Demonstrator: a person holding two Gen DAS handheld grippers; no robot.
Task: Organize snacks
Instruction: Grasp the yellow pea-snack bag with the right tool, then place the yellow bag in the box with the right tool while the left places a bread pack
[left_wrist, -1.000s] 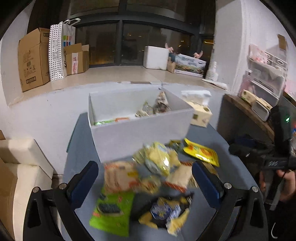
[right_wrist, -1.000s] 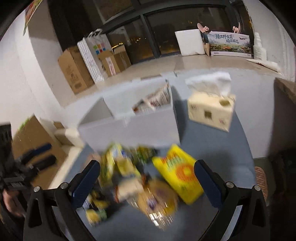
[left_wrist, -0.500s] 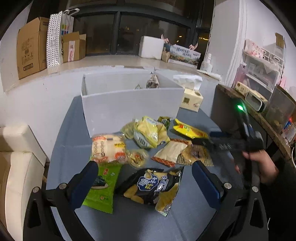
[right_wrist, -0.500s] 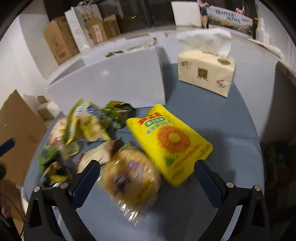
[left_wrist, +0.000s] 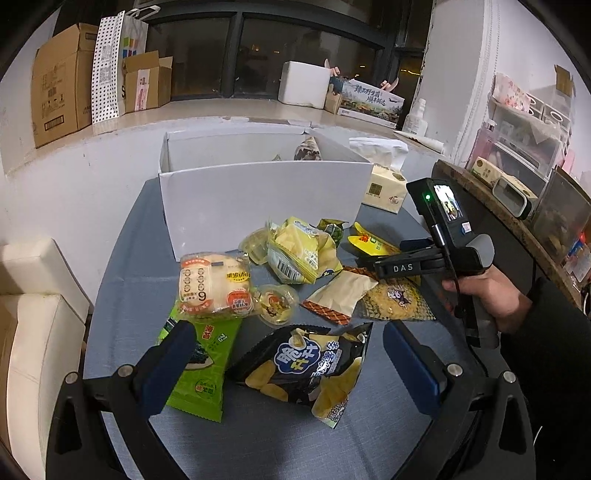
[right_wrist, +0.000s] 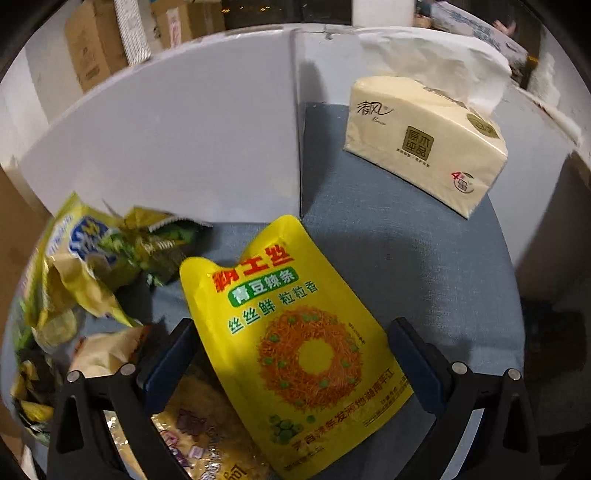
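Several snack packs lie on the grey-blue table (left_wrist: 125, 295) in front of a white box (left_wrist: 258, 199). My left gripper (left_wrist: 288, 365) is open, low over a black chip bag (left_wrist: 306, 365) and a green seaweed pack (left_wrist: 201, 354). A bread pack (left_wrist: 214, 288) lies beyond them. My right gripper (right_wrist: 291, 358) is open, its fingers either side of a yellow pouch (right_wrist: 295, 339) that lies flat. In the left wrist view the right gripper (left_wrist: 369, 260) is held by a hand (left_wrist: 484, 299) over the yellow pouch (left_wrist: 365, 242).
A tissue pack (right_wrist: 424, 144) stands on the table right of the white box (right_wrist: 166, 147). A pale yellow bag (left_wrist: 299, 251), a cookie pack (left_wrist: 399, 301) and a jelly cup (left_wrist: 275, 304) lie in the pile. Cardboard boxes (left_wrist: 59, 81) sit on the ledge; a shelf (left_wrist: 517, 206) stands at right.
The right gripper has dropped and moved in until its fingers straddle the yellow pouch. The left gripper has pulled back and lowered toward the near packs.
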